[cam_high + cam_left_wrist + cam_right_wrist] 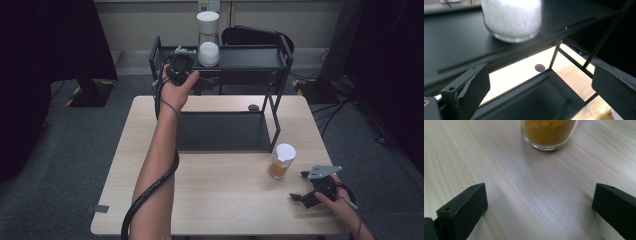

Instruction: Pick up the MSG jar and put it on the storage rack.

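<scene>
Jaws of the right hand-held gripper point(302, 186) stand wide apart, empty, low over the tabletop point(220, 200); the orange jar point(282, 160) sits just beyond at 11 o'clock. Likely next: advance and close round it. Farther off, the left hand-held gripper point(212, 80) hangs released beside the white jar point(208, 39) on the shelf point(250, 57).
</scene>
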Demonstrator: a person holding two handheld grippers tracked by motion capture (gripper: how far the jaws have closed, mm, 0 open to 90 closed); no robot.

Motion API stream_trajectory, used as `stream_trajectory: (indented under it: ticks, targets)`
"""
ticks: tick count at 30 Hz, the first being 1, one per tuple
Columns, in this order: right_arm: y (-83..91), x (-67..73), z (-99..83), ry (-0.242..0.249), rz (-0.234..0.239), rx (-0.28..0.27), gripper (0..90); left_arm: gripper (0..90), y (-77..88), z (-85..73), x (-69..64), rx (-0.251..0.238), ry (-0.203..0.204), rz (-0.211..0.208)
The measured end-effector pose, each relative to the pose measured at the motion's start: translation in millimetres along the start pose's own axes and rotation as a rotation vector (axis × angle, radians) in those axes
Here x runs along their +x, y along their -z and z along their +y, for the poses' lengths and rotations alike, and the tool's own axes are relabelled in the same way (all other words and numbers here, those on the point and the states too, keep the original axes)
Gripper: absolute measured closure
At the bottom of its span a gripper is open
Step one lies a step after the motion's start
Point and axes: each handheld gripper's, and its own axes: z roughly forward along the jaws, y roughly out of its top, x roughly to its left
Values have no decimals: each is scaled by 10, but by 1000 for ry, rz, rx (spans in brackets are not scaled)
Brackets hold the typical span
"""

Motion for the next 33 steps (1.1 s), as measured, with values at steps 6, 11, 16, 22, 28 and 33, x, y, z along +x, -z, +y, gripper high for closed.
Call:
stream_trajectory:
  ticks: [6,11,16,22,28,33]
  targets:
    - [-1,0,-1,0,0,-1,0,14,-57,-187,12,0,-14,-9]
    - [0,0,0,0,0,0,0,14,-96,-323,30,5,-9,-15]
    - [0,0,-1,0,0,-1,0,14,-145,-489,47,1,-5,-28]
    - [-1,0,-1,0,0,-1,0,15,-203,-665,66,3,0,-43]
    - [-1,0,-1,0,0,-1,0,15,-228,-819,71,7,-3,-48]
    - [-1,1,-1,0,0,-1,0,15,-261,-956,91,17,10,-51]
